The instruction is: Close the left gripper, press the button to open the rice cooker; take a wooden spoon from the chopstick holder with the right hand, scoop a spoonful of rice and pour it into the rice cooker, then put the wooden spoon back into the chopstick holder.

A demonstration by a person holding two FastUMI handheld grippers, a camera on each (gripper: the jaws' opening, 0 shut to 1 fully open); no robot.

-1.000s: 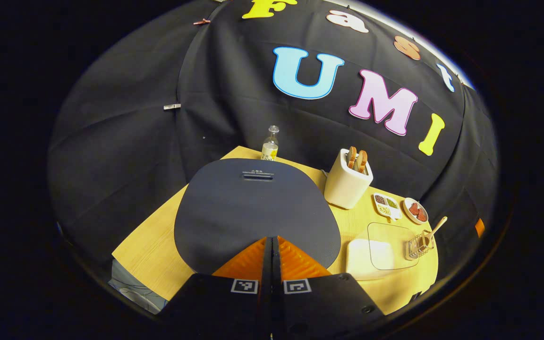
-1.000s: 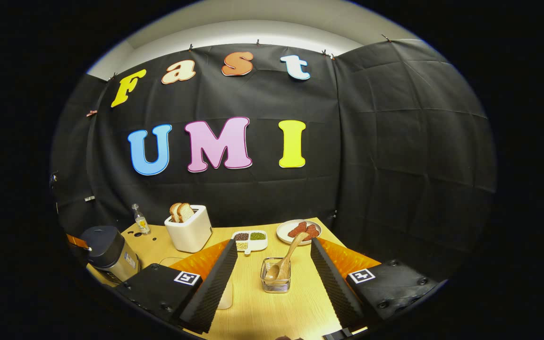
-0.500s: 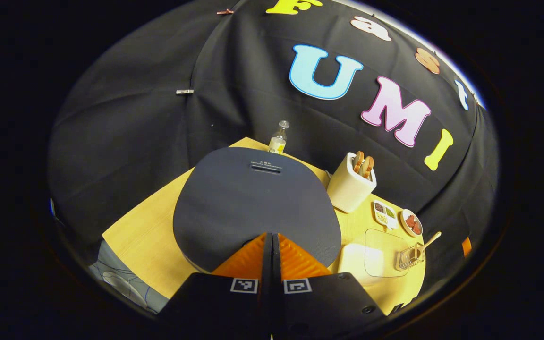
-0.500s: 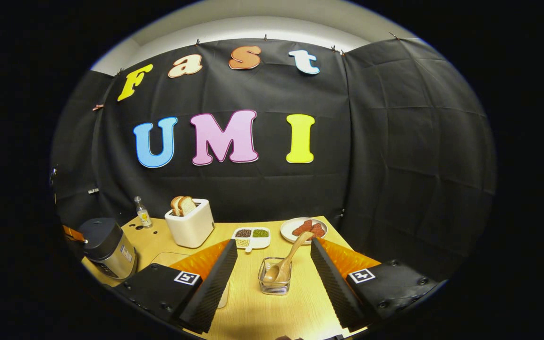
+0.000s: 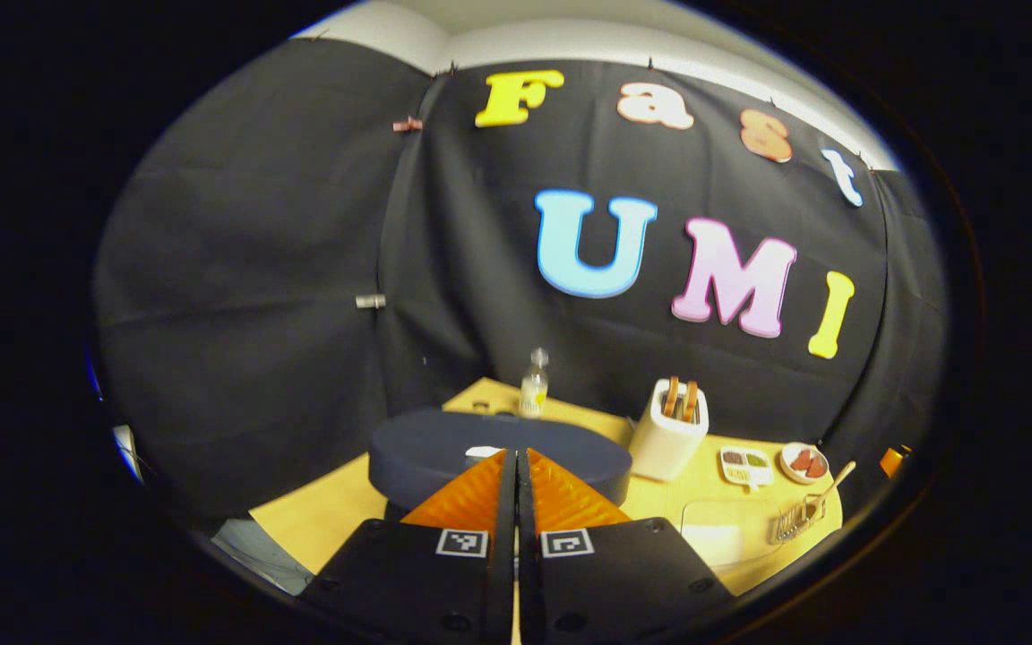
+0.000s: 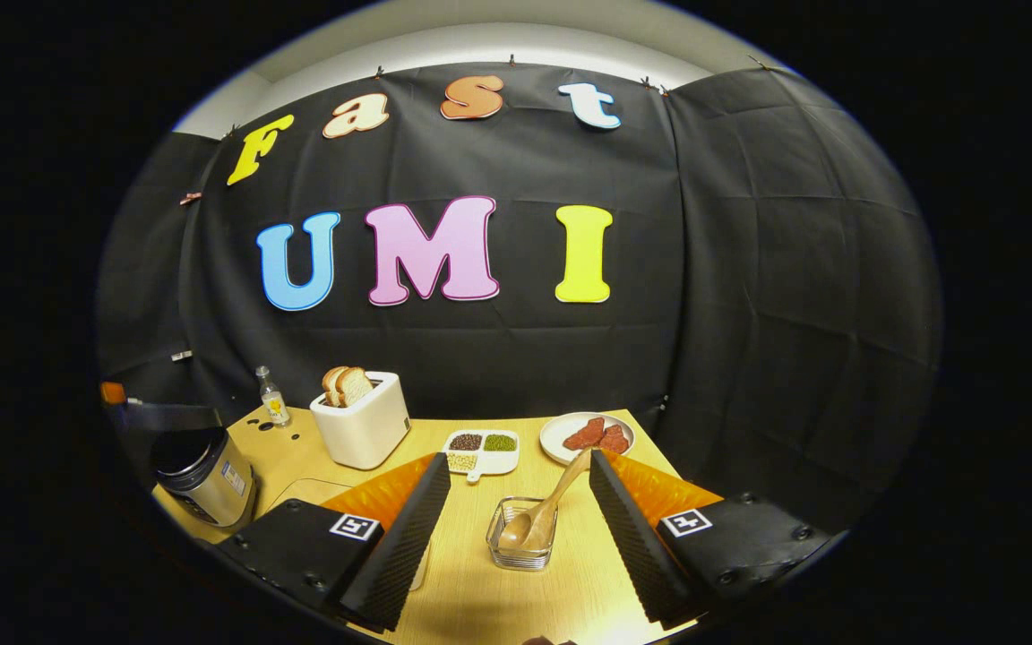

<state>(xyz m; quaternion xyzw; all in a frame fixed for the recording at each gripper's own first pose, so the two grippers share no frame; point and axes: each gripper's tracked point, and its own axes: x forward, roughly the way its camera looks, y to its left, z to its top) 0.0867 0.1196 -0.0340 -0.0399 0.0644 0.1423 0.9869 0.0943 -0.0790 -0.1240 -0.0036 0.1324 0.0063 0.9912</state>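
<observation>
1. In the left gripper view, the left gripper point(image 5: 516, 466) is seen clenched tight, its orange fingers point(image 5: 471, 493) pressed together with nothing between them.
2. Right past its tips the dark lid of the rice cooker point(image 5: 498, 452) is seen edge-on. Whether the tips touch it can't be told.
3. The right gripper view gives the cooker point(image 6: 202, 470) from the side, far off to the left of the right gripper point(image 6: 516, 497): the lid is lifted up and the silver body is seen below it.
4. The right gripper is spread wide and gripping nothing.
5. Framed between its fingers, just ahead on the desk point(image 6: 480, 591), the chopstick holder point(image 6: 520, 546) is seen with the wooden spoon point(image 6: 543, 515) leaning inside it, handle tilted up to the right.
6. The same holder is caught tiny, far right of the left gripper point(image 5: 798, 520).
7. Further ahead, a toaster point(image 6: 362, 432) with bread, a divided dish point(image 6: 480, 448) and a plate point(image 6: 588, 434) can be spotted.
</observation>
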